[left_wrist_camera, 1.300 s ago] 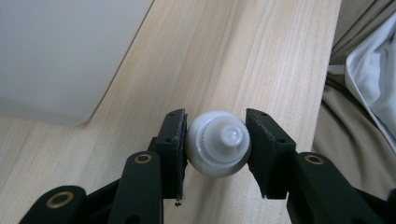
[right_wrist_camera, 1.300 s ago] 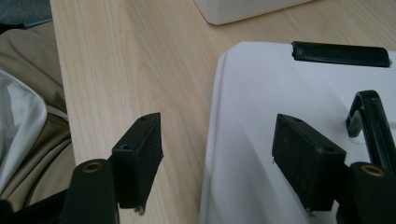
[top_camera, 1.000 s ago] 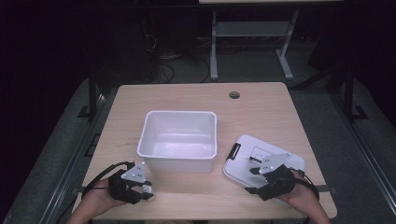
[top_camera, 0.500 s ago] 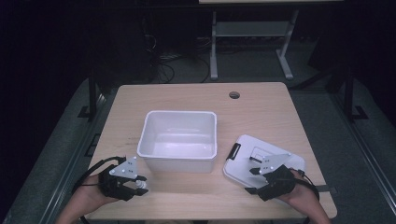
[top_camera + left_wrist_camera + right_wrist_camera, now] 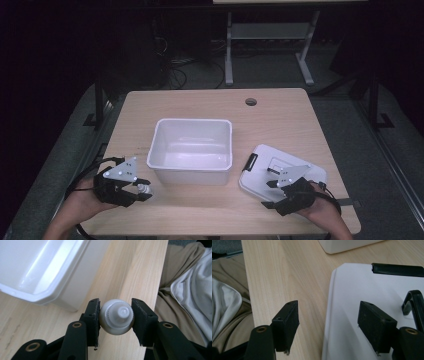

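My left gripper [image 5: 142, 192] [image 5: 116, 317] is shut on a small white bottle [image 5: 116, 317] with a ribbed cap, held above the wooden table [image 5: 280, 120] by the front left corner of the white tub [image 5: 192, 149]. The bottle [image 5: 144, 189] shows as a pale spot between the jaws in the high view. My right gripper [image 5: 272, 183] [image 5: 328, 327] stands open over the left edge of the white lid [image 5: 272, 167] [image 5: 362, 302], nothing between its pads. The tub looks empty.
Black latches [image 5: 397, 269] sit on the lid. A round cable hole [image 5: 251, 101] lies at the table's far side. The person's lap in beige and grey cloth [image 5: 187, 282] is beyond the table's front edge. A desk frame [image 5: 270, 45] stands behind.
My left hand has risen off the table and drifted left with the bottle in its jaws. The right hand has stayed put.
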Motion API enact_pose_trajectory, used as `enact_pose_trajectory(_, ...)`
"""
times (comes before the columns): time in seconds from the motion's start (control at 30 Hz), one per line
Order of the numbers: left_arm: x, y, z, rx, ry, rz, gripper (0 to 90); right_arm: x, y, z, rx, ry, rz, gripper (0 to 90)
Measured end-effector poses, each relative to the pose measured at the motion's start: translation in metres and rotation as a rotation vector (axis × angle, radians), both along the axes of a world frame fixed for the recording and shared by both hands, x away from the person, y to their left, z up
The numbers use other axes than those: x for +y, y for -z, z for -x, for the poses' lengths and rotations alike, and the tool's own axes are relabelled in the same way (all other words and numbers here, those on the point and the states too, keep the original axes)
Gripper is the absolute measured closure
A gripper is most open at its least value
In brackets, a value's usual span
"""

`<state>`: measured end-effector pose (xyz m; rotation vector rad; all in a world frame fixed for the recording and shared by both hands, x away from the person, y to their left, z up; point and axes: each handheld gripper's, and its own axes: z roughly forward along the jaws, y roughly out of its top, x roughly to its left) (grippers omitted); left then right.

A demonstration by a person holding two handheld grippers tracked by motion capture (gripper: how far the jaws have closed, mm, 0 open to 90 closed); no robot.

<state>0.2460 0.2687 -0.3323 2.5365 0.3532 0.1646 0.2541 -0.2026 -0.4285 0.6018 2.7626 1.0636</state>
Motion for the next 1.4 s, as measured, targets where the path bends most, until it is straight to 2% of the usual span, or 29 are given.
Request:
enact_pose_trajectory(0.2,0.001,-0.012,-0.004,-0.007,0.007,-0.004,60.2,0.001,0.000,0.000,0.003,0.001,-0.002,32.5)
enact_pose_trajectory(0.4,0.002,-0.021,-0.007,0.004,0.007,0.005,60.1,0.000,-0.001,-0.001,-0.006,0.000,-0.009,32.5)
enact_pose_trajectory(0.53,0.002,-0.025,-0.009,0.001,0.008,0.000,60.2,0.000,-0.001,-0.001,0.008,0.010,-0.014,32.5)
enact_pose_trajectory(0.77,0.002,-0.030,-0.010,0.004,-0.003,0.014,60.2,0.002,-0.001,-0.001,0.004,0.001,-0.011,32.5)
enact_pose_trajectory(0.8,0.002,-0.031,-0.011,0.003,0.006,0.004,60.2,0.002,-0.001,-0.001,0.003,0.001,-0.009,32.5)
enact_pose_trajectory(1.0,0.005,-0.035,-0.014,0.006,-0.016,0.022,60.2,0.002,-0.001,-0.002,0.000,0.002,-0.011,32.5)
enact_pose_trajectory(1.1,0.007,-0.038,-0.016,-0.001,-0.013,0.010,60.2,0.001,-0.001,-0.002,0.003,0.002,-0.009,32.5)
enact_pose_trajectory(1.17,0.007,-0.039,-0.016,0.000,-0.026,0.026,60.2,0.001,-0.001,-0.002,0.000,-0.006,-0.010,32.5)
enact_pose_trajectory(1.4,0.006,-0.044,-0.023,-0.002,-0.021,0.019,60.2,-0.001,-0.001,-0.002,0.007,0.005,-0.017,32.5)
